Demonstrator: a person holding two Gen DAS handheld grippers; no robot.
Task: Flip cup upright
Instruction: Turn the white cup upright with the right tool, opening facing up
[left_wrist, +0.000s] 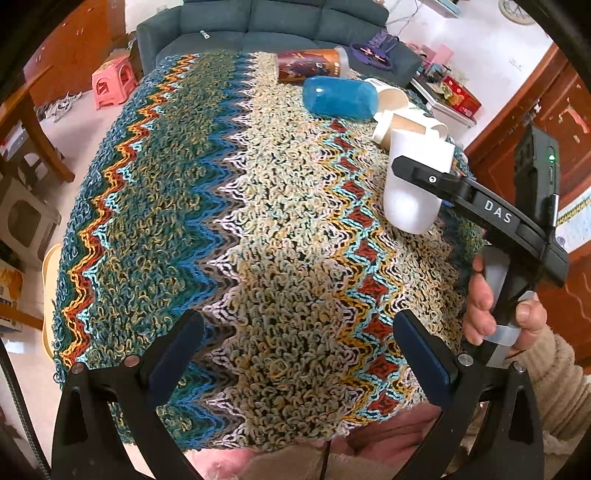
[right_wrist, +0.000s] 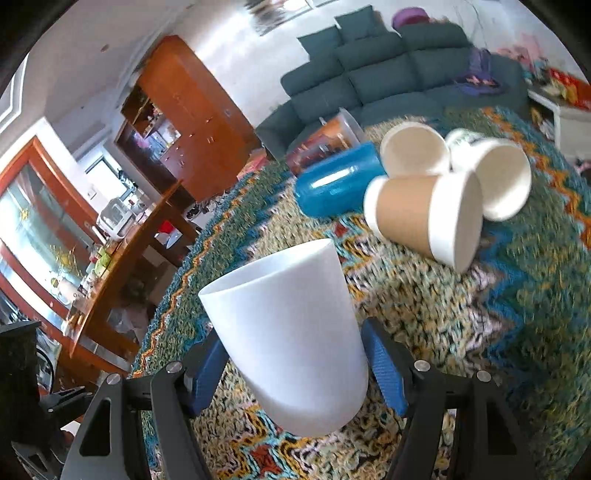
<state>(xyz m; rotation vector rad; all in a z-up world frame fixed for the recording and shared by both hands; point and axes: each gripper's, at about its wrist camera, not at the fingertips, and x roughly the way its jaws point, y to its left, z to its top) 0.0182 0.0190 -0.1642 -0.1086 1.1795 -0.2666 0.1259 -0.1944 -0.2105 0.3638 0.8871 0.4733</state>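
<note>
Zigzag knitted cloth (left_wrist: 258, 221) over table, lying on it a blue cup (left_wrist: 338, 98), patterned tumbler (left_wrist: 310, 64), brown paper cup (right_wrist: 421, 218), two white paper cups (right_wrist: 413, 153)

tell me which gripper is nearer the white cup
Right. The right gripper has the white cup between its fingers, mouth up and tilted. The left gripper is open over the knitted cloth, well short of the cup and off to its left.
</note>
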